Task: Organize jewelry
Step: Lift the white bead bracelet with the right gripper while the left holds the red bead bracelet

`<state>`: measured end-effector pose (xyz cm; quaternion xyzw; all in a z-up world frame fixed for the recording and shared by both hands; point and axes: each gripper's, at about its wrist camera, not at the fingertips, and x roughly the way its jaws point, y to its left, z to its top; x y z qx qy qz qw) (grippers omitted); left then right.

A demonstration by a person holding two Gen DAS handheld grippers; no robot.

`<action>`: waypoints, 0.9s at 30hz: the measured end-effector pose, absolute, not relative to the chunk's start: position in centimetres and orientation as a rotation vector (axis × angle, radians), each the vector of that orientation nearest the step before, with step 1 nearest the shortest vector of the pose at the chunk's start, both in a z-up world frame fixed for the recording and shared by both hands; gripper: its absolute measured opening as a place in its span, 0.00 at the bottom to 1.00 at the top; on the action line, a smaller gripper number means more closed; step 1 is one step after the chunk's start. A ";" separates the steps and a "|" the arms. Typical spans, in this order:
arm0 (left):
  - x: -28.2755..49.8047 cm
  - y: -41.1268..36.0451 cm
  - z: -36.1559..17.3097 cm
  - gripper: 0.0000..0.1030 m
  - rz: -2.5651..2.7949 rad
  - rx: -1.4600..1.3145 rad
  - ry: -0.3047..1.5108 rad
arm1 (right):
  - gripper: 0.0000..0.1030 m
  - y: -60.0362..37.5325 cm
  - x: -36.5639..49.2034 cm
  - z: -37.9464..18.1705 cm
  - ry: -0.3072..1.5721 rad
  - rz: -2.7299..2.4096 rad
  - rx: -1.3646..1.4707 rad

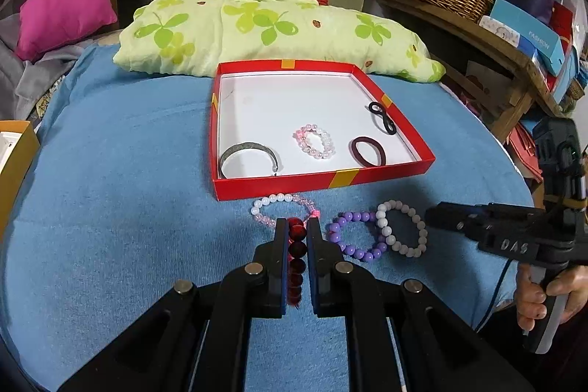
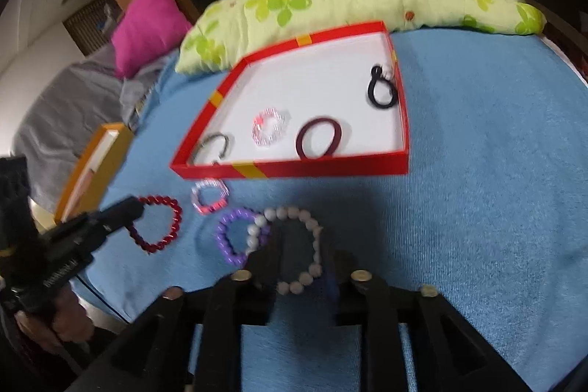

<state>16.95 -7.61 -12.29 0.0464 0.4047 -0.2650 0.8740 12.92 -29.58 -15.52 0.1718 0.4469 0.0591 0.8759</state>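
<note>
four bracelets wait outside the red box (image 1: 323, 180). left view: the left claw (image 1: 297, 230) is clamped on the red bead bracelet (image 1: 297, 250); next, lift it in. right view: the right claw (image 2: 299, 245), jaws apart, sits around the white bead bracelet (image 2: 290, 250).

Black hand-held gripper (image 1: 297, 226) with round silver pivot screws (image 1: 254, 268).

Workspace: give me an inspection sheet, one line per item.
Surface: blue towel.
Job's things: red tray holds bangle, pink bracelet, two hair ties; red bracelet, pale pink, purple and white bracelet lie outside.
Clutter: orange box.
Grippers: left gripper shut on red bracelet; right gripper open around white bracelet.
Cables: one under right hand.
Surroundings: pillows, basket, boxes.
</note>
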 end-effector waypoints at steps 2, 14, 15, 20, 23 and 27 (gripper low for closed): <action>17.0 -7.6 -12.4 0.10 -0.549 0.099 0.852 | 0.33 -29.2 13.1 -16.2 0.959 0.108 0.335; 16.7 -7.3 -12.3 0.09 -0.560 0.094 0.847 | 0.10 -27.5 13.1 -17.2 0.961 0.053 0.164; 16.7 -7.3 -12.3 0.09 -0.559 0.093 0.848 | 0.10 -27.8 12.9 -16.8 0.937 0.050 0.172; 16.8 -7.2 -12.3 0.09 -0.550 0.090 0.851 | 0.10 -28.5 12.3 -14.5 0.842 0.084 0.233; 16.8 -7.5 -12.4 0.09 -0.551 0.096 0.854 | 0.10 -28.5 12.1 -13.8 0.808 0.108 0.246; 16.8 -7.7 -12.4 0.09 -0.554 0.099 0.855 | 0.10 -28.6 11.8 -13.1 0.772 0.130 0.277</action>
